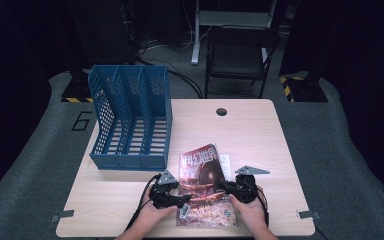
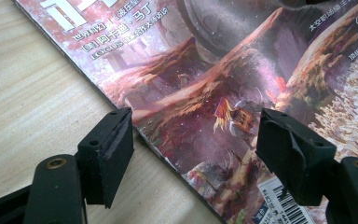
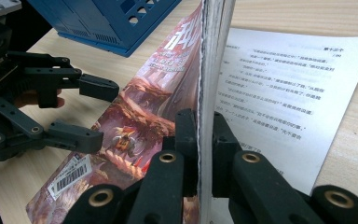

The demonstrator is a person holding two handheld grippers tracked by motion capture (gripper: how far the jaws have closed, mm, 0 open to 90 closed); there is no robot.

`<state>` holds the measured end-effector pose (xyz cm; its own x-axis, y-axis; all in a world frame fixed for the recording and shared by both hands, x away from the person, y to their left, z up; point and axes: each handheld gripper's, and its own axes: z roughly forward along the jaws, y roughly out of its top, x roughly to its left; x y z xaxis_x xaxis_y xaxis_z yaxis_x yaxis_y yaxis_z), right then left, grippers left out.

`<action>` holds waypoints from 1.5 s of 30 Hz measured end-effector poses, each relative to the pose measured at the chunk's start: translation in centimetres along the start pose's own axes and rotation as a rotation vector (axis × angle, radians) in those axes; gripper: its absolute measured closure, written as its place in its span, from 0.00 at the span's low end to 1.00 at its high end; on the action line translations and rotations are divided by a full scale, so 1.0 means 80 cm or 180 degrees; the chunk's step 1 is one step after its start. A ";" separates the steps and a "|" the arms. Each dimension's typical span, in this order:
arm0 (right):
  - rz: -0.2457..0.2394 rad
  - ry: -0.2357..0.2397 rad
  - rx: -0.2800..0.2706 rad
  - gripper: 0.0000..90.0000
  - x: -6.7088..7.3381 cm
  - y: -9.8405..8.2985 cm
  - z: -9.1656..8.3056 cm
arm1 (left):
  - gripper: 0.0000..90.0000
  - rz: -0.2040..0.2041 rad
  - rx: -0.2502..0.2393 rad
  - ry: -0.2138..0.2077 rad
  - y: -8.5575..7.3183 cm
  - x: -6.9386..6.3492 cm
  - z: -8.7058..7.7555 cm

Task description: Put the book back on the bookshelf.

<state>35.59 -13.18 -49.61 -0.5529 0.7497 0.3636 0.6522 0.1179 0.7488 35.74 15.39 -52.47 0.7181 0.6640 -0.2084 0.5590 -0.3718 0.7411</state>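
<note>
A magazine (image 1: pixel 202 180) with a reddish illustrated cover (image 2: pixel 223 70) lies near the table's front edge, between my two grippers. My right gripper (image 1: pixel 225 189) is shut on the magazine's right edge (image 3: pixel 206 140). It pinches the cover (image 3: pixel 149 102) and a wad of pages, which are raised off a flat printed page (image 3: pixel 284 93). At the magazine's left edge my left gripper (image 1: pixel 182 200) stands open (image 2: pixel 196 140). One jaw is over the bare wood, the other over the cover near the barcode. Nothing is pinched between them. The right gripper view has this gripper (image 3: pixel 98 112) at its left.
A blue three-slot file rack (image 1: pixel 130 120) stands on the table's back left, its corner close behind the magazine (image 3: pixel 107 18). The wooden table (image 1: pixel 250 135) has a cable hole (image 1: pixel 221 111) at its far edge. A dark chair (image 1: pixel 240 55) stands beyond the table.
</note>
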 end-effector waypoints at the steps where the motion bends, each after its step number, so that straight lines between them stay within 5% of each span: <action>1: -0.0021 0.0009 -0.0012 0.95 0.000 0.000 0.000 | 0.30 -0.0016 0.0017 -0.0028 0.001 0.001 0.000; 12: -0.0089 0.0000 -0.0244 0.95 0.013 -0.002 -0.014 | 0.27 -0.0163 -0.0027 -0.0029 0.006 0.011 0.003; 22: -0.0225 0.0025 -0.0391 0.95 0.020 -0.006 -0.025 | 0.18 -0.0240 -0.0069 -0.0244 0.013 0.014 0.013; 45: -0.0331 0.0108 -0.0567 0.95 0.028 -0.011 -0.042 | 0.00 0.0017 -0.0021 -0.0630 0.027 0.008 0.038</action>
<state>32.05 -13.79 -47.62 -0.6317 0.7167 0.2954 0.4903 0.0742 0.8684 38.64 13.03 -52.97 0.7889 0.5213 -0.3255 0.5527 -0.3704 0.7465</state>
